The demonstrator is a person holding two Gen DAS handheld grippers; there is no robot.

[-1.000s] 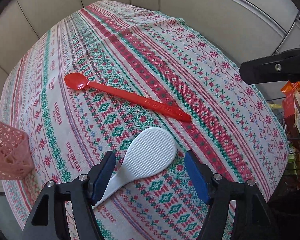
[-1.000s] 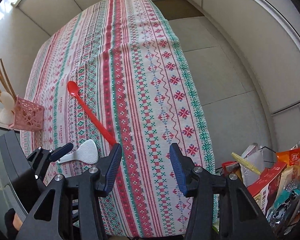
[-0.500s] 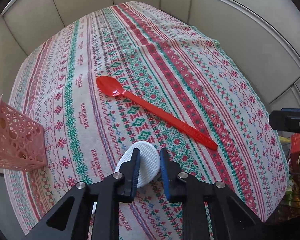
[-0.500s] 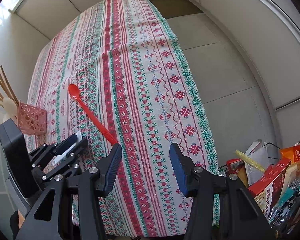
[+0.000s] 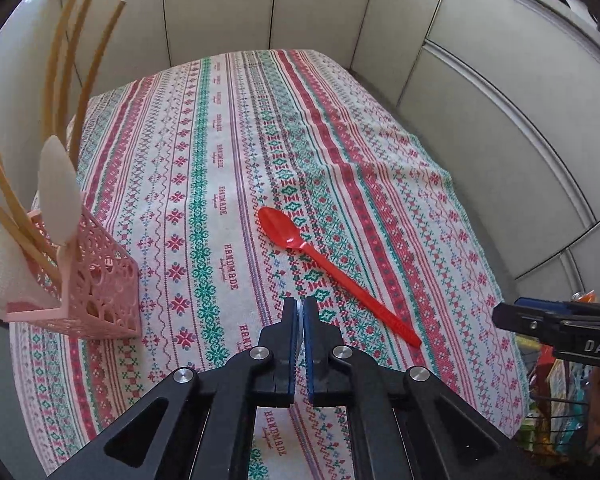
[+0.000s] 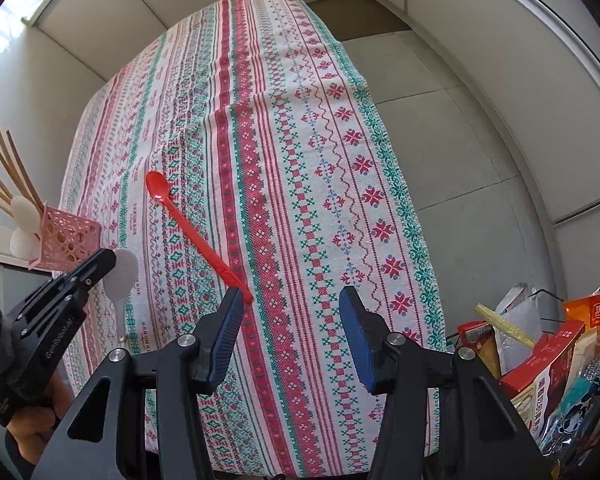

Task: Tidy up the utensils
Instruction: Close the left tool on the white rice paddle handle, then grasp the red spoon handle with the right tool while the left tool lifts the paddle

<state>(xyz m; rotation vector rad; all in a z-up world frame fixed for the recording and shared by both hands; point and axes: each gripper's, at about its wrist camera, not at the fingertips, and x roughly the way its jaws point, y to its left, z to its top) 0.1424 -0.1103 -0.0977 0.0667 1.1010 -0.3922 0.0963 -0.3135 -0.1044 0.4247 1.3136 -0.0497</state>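
Note:
My left gripper [image 5: 301,312] is shut on a white rice paddle [image 6: 121,276], held above the patterned tablecloth [image 5: 220,152]. The right wrist view shows the paddle hanging handle-down from the left gripper [image 6: 104,258]. A long red spoon [image 5: 332,272] lies on the cloth just right of the left gripper; it also shows in the right wrist view [image 6: 196,232]. A pink lattice holder [image 5: 96,292] stands at the left edge, holding wooden chopsticks [image 5: 72,64] and white spoons [image 5: 58,188]. My right gripper [image 6: 290,316] is open and empty near the spoon's handle end.
A wire basket of snack packets [image 6: 560,344] stands off the table's right side. Grey panelled walls [image 5: 480,80] surround the table. The table edge drops off close below both grippers.
My left gripper shut on the white paddle and lifted it off the cloth, swinging left so the pink holder came into view. The right gripper stayed open, nearly still.

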